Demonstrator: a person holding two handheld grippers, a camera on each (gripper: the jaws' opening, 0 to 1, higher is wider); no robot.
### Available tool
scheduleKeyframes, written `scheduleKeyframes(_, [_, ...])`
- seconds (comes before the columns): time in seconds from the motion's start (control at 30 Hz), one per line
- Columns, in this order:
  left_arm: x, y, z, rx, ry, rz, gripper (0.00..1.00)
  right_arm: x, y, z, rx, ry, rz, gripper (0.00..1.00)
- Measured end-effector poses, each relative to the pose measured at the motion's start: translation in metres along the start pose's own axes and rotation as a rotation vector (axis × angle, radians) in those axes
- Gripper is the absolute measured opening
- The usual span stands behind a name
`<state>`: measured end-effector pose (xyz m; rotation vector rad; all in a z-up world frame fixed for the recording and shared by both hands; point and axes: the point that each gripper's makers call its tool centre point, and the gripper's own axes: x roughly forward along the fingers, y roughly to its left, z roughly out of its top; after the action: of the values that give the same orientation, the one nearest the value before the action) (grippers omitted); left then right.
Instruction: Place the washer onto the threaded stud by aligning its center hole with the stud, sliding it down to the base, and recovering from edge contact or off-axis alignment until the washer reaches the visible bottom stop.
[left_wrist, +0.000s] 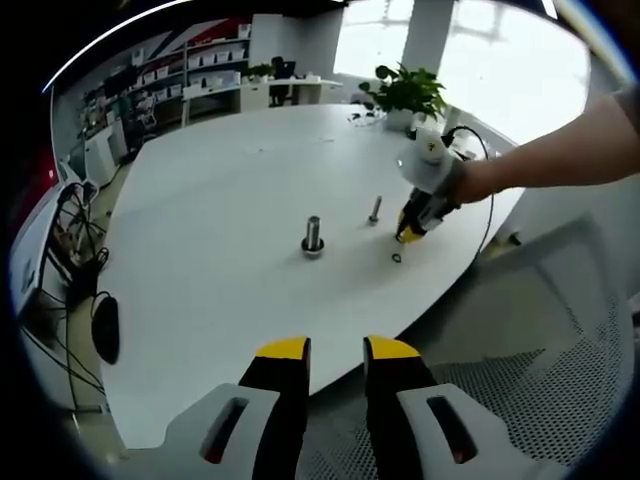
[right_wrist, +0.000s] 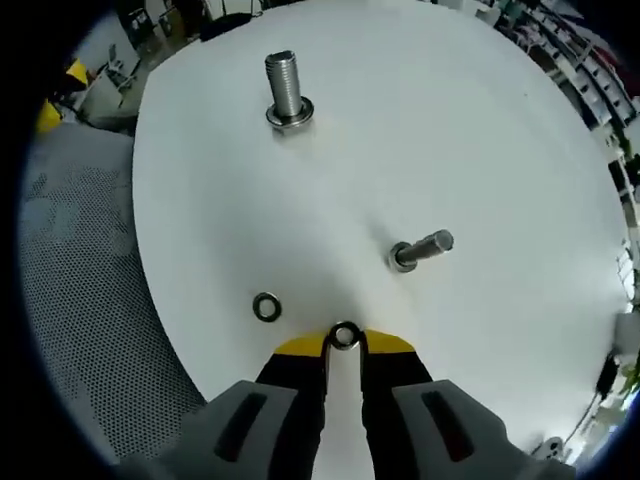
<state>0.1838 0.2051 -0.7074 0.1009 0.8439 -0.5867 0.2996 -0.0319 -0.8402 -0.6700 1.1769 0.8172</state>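
My right gripper (right_wrist: 344, 342) is shut on a small steel washer (right_wrist: 344, 336), pinched at its yellow tips just above the white table (right_wrist: 480, 130). A second washer (right_wrist: 266, 307) lies flat on the table to the left of the tips. The thin threaded stud (right_wrist: 420, 249) stands a little ahead and to the right. A thicker stud (right_wrist: 287, 90) with a washer at its base is farther off. In the left gripper view, a hand holds the right gripper (left_wrist: 412, 232) low beside the thin stud (left_wrist: 375, 209), near the loose washer (left_wrist: 397, 258). My left gripper (left_wrist: 338, 350) is open and holds nothing, back over the table edge.
The thick stud (left_wrist: 313, 235) stands mid-table. A potted plant (left_wrist: 405, 92) and a cable sit at the far end. A white mesh chair (left_wrist: 560, 380) is off the table's near edge, and a dark object (left_wrist: 105, 328) lies at the left rim.
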Motion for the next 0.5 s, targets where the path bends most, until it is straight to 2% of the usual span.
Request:
scheduleKeyframes(0.2, [0.0000, 0.0001, 0.0004, 0.001, -0.002, -0.001, 0.19, -0.0007, -0.0005, 0.0005, 0.042, -0.029, 0.000, 0.13])
scheduleKeyframes(0.5, [-0.0002, -0.0008, 0.0018, 0.006, -0.007, -0.005, 0.19, -0.0063, -0.0022, -0.0041, 0.049, -0.011, -0.014, 0.13])
